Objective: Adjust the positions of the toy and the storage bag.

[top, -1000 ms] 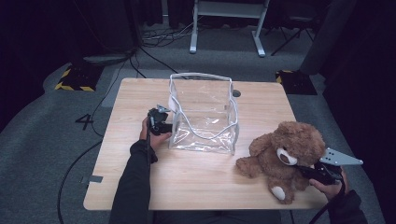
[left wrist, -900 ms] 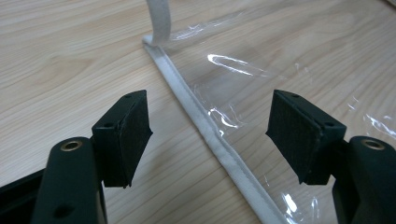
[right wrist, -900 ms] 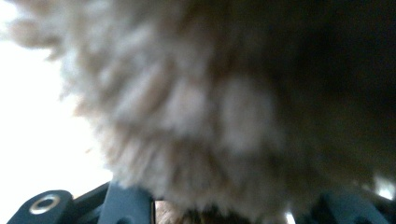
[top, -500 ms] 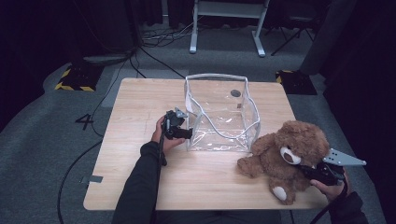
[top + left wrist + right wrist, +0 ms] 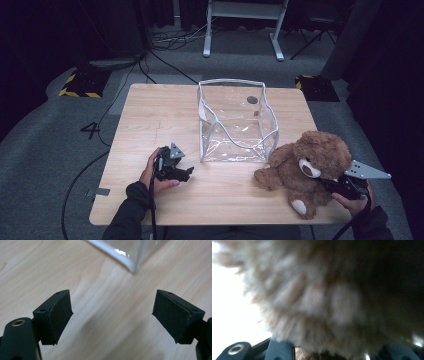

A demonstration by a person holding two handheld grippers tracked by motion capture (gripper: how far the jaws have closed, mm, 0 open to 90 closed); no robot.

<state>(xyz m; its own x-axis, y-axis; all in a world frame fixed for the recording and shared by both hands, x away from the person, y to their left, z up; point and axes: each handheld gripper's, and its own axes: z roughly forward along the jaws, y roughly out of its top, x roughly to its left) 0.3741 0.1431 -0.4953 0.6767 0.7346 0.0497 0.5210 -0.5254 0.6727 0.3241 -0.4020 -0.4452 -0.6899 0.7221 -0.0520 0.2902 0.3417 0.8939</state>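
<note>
**Bear gripped at the table's right edge, clear bag waiting open**

The right gripper (image 5: 336, 186) is clamping onto the teddy bear (image 5: 305, 167), pushing in from the bear's far-right flank; in the right gripper view brown fur (image 5: 332, 302) is crowding right up against the camera and spilling over both jaws, so the bear is sitting between them, pinched at its side. The hold looks meant for lifting the toy over into the clear bag (image 5: 235, 122), which is standing to the left of and beyond that gripper, mouth upward, just beside the bear's outstretched paw.

The left gripper (image 5: 186, 172) is resting low over the wooden table (image 5: 150, 115) with its jaws spread wide and nothing between them. In the left gripper view the two pads (image 5: 60, 312) are standing well apart, and the bag's near bottom corner (image 5: 130, 263) is lying just ahead of them, apart from both. That placement seems to be keeping this gripper ready to steady the bag.

The bear is sitting roughly upright, leaning slightly; its long axis is running head-to-feet, head up, face turned towards the person's side of the table, feet pointing at the near edge.
</note>
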